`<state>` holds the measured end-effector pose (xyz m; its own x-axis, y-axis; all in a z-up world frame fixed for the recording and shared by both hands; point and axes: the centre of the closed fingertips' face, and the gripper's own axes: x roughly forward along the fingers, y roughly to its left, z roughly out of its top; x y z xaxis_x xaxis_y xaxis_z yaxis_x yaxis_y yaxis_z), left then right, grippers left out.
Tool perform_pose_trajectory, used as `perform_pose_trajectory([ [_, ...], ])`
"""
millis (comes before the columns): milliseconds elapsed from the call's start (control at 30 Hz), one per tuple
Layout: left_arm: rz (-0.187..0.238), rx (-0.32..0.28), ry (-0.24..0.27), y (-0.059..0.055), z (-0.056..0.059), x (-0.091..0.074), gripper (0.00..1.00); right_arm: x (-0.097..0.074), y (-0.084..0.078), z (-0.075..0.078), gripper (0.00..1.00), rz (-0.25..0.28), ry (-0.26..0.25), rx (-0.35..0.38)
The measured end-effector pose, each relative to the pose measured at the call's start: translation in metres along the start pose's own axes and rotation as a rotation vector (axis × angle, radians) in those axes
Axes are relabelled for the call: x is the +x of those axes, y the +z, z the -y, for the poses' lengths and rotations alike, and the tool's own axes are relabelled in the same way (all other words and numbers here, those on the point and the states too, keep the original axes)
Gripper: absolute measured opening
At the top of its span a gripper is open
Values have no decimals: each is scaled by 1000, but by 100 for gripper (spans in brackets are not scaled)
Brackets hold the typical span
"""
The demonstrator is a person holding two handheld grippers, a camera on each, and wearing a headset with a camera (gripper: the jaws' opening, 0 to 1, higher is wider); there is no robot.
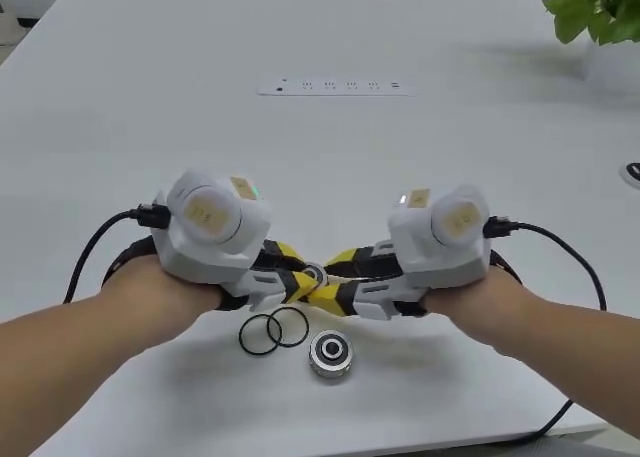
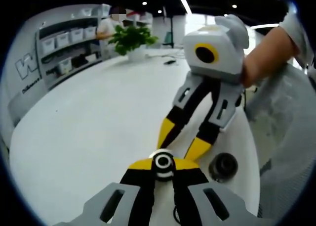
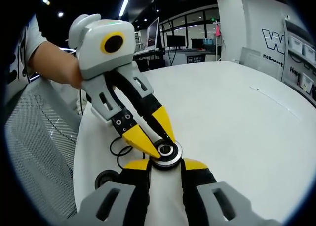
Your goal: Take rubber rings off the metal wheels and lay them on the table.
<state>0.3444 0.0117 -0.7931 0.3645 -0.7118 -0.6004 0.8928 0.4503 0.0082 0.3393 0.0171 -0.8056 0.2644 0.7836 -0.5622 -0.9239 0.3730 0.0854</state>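
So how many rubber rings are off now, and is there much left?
Two rubber rings already lie on the table, next to a metal wheel. Right now the left gripper pinches a second wheel, and the right gripper has its tips at it. That wheel seems to have a dark ring on, so that is left. I cannot tell if the wheel on the table is finished.

Left claw (image 2: 164, 165) white-grey, right claw (image 3: 165, 162) alike, yellow-black jaws, black cables (image 1: 95, 249)

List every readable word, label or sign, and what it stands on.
"W": large letter on the white wall.
"Diligent": smaller line beneath the W, blurred, so this reading is uncertain.
Another line further right on the same wall: cut off and too blurred to read.
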Motion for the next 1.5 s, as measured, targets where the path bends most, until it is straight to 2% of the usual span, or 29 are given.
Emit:
perform_pose_trajectory([
  [167,-1,1,-1,0,0,0,13,-4,-5,1,14,-13,10,9],
  [633,1,-3,2,-1,-1,0,13,-6,-7,1,6,-17,16,37],
  [867,-3,2,4,-1,-1,0,13,-8,-9,4,0,-15,22,112],
  [1500,-16,10,15,0,1,0,13,-15,-8,13,0,28,10,266],
])
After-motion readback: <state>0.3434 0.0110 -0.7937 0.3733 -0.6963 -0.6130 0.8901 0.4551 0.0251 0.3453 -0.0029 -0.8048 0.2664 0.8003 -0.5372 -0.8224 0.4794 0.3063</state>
